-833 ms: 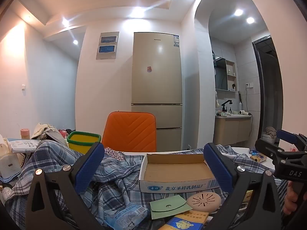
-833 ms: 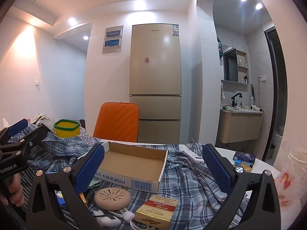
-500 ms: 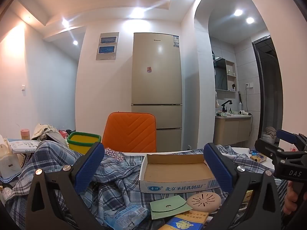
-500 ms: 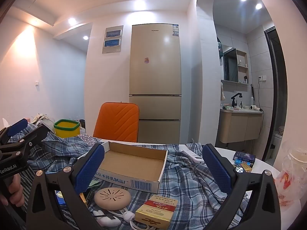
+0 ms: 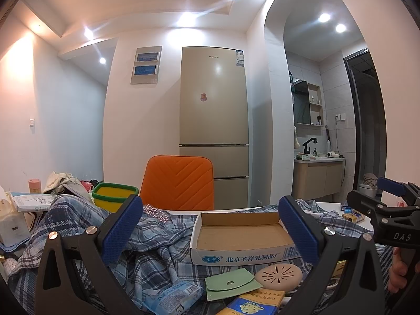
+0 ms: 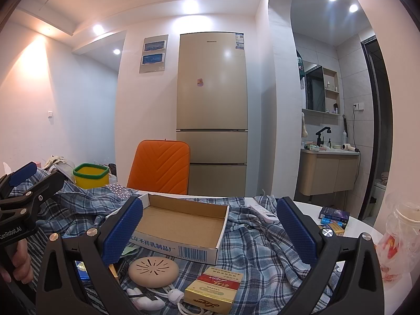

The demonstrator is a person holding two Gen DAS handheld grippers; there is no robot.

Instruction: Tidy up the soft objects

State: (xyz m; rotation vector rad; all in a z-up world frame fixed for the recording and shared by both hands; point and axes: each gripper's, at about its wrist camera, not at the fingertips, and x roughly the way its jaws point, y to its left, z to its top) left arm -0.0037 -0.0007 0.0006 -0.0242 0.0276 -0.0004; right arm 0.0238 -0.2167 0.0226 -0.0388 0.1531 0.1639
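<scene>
Blue plaid cloth [image 6: 262, 244] lies rumpled across the table under an empty cardboard tray [image 6: 181, 225]. I see my left gripper [image 5: 210, 232] and right gripper [image 6: 210, 232] both spread wide, level above the cloth, gripping nothing.

Barely any change. In the left wrist view, slid a hair lower in frame: fridge [image 5: 214, 120] at centre, orange chair [image 5: 178, 181] below it, cardboard box [image 5: 241, 233] and plaid cloth [image 5: 157, 252] along the bottom. In the right wrist view, no shift to be made out.
</scene>
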